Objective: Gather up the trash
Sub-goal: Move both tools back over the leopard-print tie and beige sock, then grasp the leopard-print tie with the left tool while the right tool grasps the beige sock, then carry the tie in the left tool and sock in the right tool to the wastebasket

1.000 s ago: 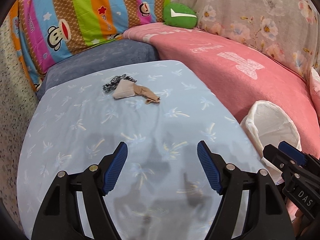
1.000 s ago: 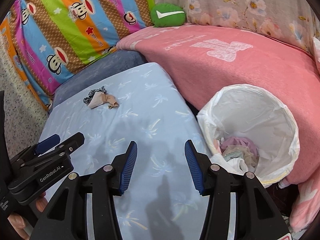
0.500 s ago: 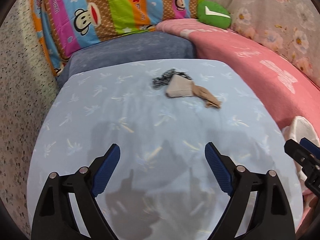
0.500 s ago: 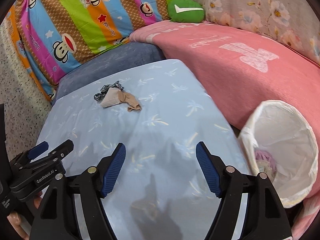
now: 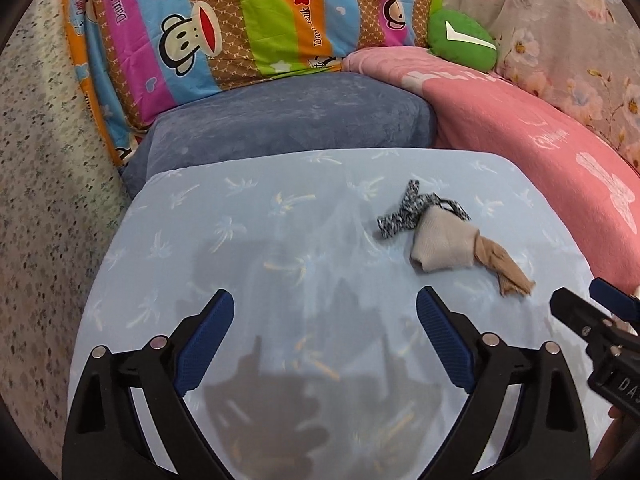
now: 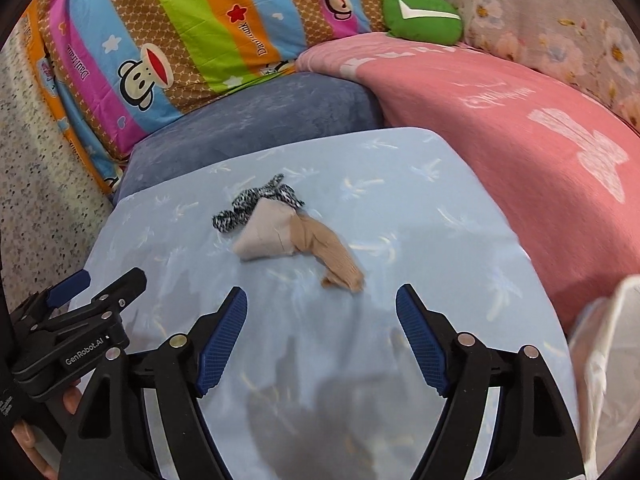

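Note:
A small pile of trash lies on the light blue table (image 6: pixel 420 216): a beige cloth piece (image 6: pixel 268 236) with a tan stocking (image 6: pixel 332 256) and a black-and-white speckled strip (image 6: pixel 248 204). In the left wrist view the pile (image 5: pixel 444 244) sits ahead and to the right. My right gripper (image 6: pixel 321 312) is open and empty, just short of the stocking's end. My left gripper (image 5: pixel 325 312) is open and empty over bare tablecloth, left of the pile. The white-lined trash bin (image 6: pixel 608 360) shows at the right edge.
A blue-grey cushion (image 5: pixel 280 128) lies behind the table. A striped monkey-print cushion (image 5: pixel 224 20) and a green pillow (image 5: pixel 460 38) stand at the back. A pink blanket (image 6: pixel 520 128) covers the sofa on the right. Speckled floor (image 5: pixel 40 200) is on the left.
Both grippers have swung left and forward toward the pile. The bin has slid almost out of the right wrist view and left the left wrist view. Both stay open.

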{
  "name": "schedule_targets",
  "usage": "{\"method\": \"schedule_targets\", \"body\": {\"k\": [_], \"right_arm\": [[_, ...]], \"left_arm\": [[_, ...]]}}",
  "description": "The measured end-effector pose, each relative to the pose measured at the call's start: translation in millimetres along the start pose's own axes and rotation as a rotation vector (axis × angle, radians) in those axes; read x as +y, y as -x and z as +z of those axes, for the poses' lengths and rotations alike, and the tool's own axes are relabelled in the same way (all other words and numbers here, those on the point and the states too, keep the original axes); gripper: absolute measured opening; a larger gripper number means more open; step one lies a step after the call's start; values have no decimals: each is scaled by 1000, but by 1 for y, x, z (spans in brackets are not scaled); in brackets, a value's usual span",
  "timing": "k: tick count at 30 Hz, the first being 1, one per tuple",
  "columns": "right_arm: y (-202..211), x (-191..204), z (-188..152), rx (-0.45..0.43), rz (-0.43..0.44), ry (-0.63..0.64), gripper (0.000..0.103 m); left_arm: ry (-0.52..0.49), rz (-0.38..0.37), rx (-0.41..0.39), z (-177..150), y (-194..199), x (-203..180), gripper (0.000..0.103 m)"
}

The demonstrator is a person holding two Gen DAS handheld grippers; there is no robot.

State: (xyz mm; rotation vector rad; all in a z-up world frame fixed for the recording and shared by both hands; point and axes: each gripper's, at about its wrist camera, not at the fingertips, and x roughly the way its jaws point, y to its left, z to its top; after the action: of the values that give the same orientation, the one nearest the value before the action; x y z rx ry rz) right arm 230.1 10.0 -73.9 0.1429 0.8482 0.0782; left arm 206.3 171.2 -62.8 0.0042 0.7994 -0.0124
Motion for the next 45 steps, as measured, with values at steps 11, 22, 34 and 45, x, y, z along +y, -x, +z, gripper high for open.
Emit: {"method": "schedule_targets", "body": {"k": [11, 22, 34, 45], "right_arm": [[-78, 5, 35, 35, 62, 7, 74], [-113, 5, 30, 96, 104, 35, 29], [-71, -3, 22, 42, 86, 30, 5], [40, -31, 34, -109, 63, 0, 5]], "left_arm": [[54, -111, 40, 34, -67, -10, 88], [77, -233, 138, 40, -108, -24, 46], [47, -273, 112, 38, -68, -41, 15], [-46, -283, -6, 46, 21, -77, 15]]}}
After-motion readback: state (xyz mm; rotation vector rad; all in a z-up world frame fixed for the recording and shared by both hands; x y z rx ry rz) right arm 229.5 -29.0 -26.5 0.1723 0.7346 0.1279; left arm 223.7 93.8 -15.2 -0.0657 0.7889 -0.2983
